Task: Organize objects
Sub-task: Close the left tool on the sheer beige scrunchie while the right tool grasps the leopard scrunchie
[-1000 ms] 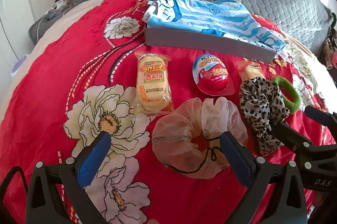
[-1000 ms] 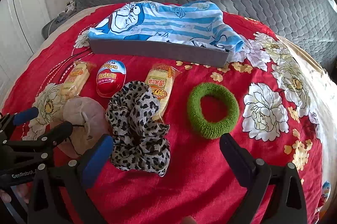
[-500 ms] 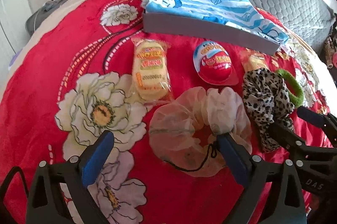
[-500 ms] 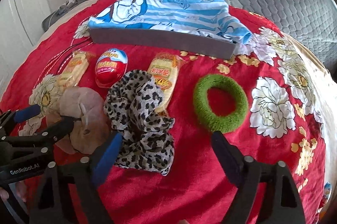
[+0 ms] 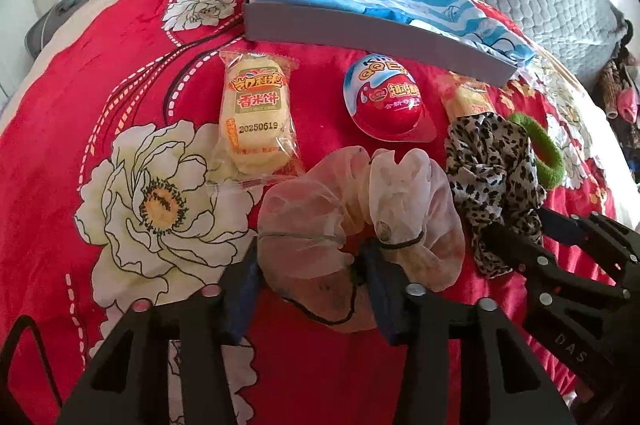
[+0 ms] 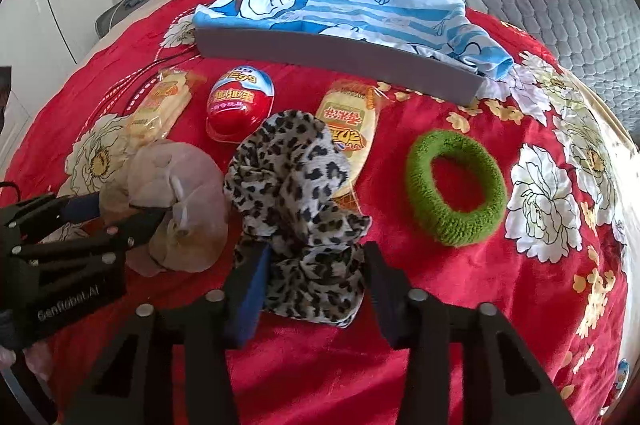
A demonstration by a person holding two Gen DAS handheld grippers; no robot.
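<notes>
Bed [image 6: 520,305], red floral cover: grey box [image 6: 336,55] at the far side under a blue cartoon cloth [image 6: 340,9]; nothing seems sorted yet. Loose before it: green hair ring [image 6: 456,185], two rice-cracker packs, toy egg [image 5: 386,97]. Left tool [image 5: 310,285] clenched on the sheer scrunchie [image 5: 320,209], right tool [image 6: 316,285] on the leopard scrunchie [image 6: 296,185]

Left gripper [image 5: 312,289] and right gripper [image 6: 316,281] sit low, side by side (jaws narrowed, not fully together).

sheer beige scrunchie [image 5: 352,221] beside leopard scrunchie [image 6: 300,193], green ring scrunchie [image 6: 456,181] apart
</notes>
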